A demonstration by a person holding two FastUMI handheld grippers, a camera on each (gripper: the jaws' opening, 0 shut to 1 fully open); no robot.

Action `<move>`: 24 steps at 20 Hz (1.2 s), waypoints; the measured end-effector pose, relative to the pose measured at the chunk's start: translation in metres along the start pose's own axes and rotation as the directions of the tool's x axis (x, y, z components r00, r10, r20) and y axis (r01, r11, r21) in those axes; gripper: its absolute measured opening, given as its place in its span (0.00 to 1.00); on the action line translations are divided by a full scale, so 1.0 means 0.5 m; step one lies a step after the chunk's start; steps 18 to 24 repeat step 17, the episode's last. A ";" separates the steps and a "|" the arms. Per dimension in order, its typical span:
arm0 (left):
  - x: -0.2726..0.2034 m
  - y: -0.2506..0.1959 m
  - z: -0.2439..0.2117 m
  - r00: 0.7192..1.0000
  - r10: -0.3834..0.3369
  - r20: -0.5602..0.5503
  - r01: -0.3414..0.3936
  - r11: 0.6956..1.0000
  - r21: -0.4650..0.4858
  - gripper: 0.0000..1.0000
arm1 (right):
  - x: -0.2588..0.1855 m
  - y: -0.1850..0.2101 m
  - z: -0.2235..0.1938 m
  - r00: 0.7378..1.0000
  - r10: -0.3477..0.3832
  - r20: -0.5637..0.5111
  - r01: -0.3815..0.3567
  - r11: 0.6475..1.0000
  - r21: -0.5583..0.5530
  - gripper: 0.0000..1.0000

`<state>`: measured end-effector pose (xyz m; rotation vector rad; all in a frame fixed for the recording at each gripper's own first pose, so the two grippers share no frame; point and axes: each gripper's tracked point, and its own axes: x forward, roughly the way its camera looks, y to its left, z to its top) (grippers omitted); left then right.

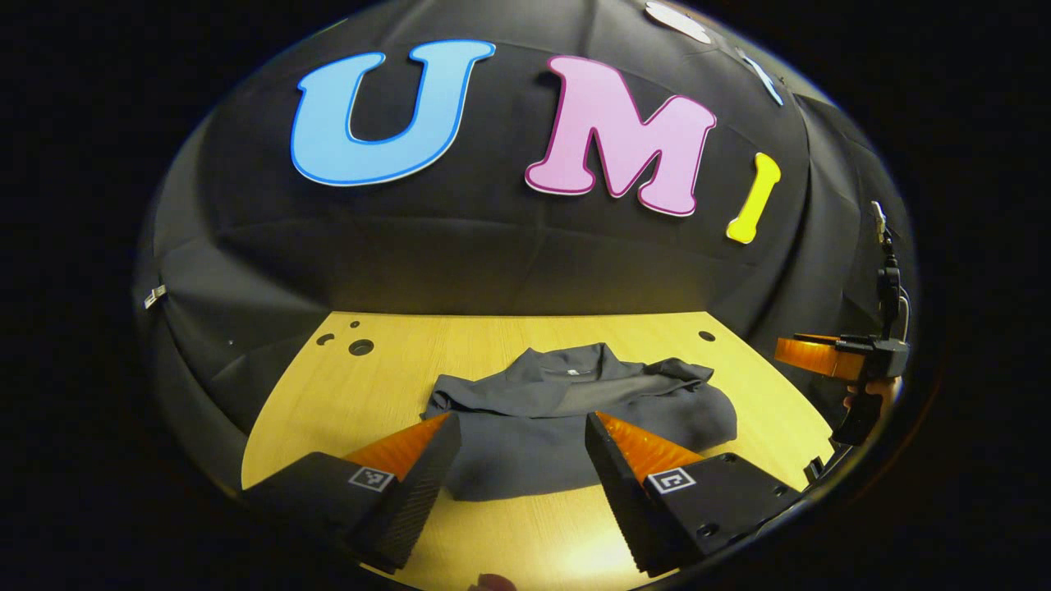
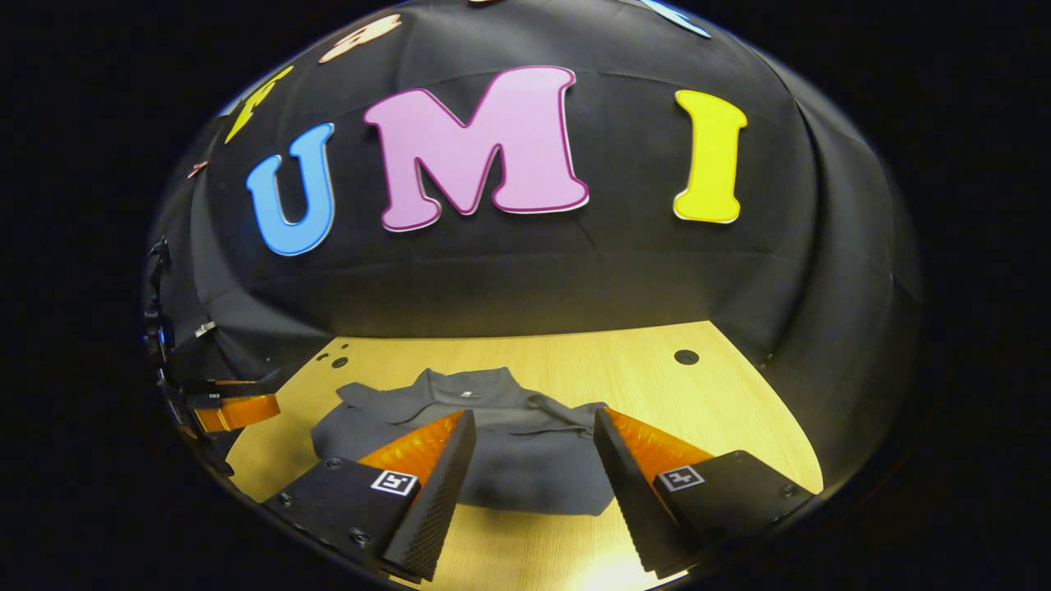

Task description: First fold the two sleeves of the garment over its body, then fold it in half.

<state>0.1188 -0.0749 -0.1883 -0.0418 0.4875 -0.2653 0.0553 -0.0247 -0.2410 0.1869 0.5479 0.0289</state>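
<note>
A dark grey collared garment (image 1: 566, 410) lies folded on the wooden table (image 1: 493, 345), collar toward the booth wall, sleeves laid over its body. My left gripper (image 1: 521, 431) hovers open above the garment's near edge, nothing between its fingers. In the right gripper view the same garment (image 2: 501, 451) sits ahead, and my right gripper (image 2: 534, 427) is open over its near right part, holding nothing. The right gripper (image 1: 837, 357), held by a hand, shows at the far right of the left gripper view. The left gripper (image 2: 234, 410) shows at the left edge of the right gripper view.
The table has small round holes at its back left (image 1: 360, 346) and back right (image 1: 706, 335). Black cloth wall (image 1: 493, 246) closes the back and sides. Bare wood lies left, right and in front of the garment.
</note>
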 end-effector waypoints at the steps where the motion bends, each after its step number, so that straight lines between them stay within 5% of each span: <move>1: -0.018 -0.002 -0.003 1.000 0.002 0.002 -0.002 1.000 0.008 0.96 | -0.017 0.009 -0.001 1.000 0.010 0.001 -0.010 1.000 -0.014 0.90; 7: -0.115 -0.018 -0.045 1.000 0.028 -0.014 -0.027 0.998 0.056 0.96 | -0.094 0.059 -0.031 0.995 0.098 0.003 -0.098 0.995 0.004 0.90; 17: -0.193 -0.064 -0.126 0.997 0.051 -0.050 -0.049 0.998 0.036 0.96 | -0.155 0.107 -0.177 0.969 0.139 -0.203 -0.138 0.990 0.015 0.93; 24: -0.193 -0.064 -0.126 0.997 0.051 -0.050 -0.049 0.998 0.036 0.96 | -0.155 0.107 -0.177 0.969 0.139 -0.203 -0.138 0.990 0.015 0.93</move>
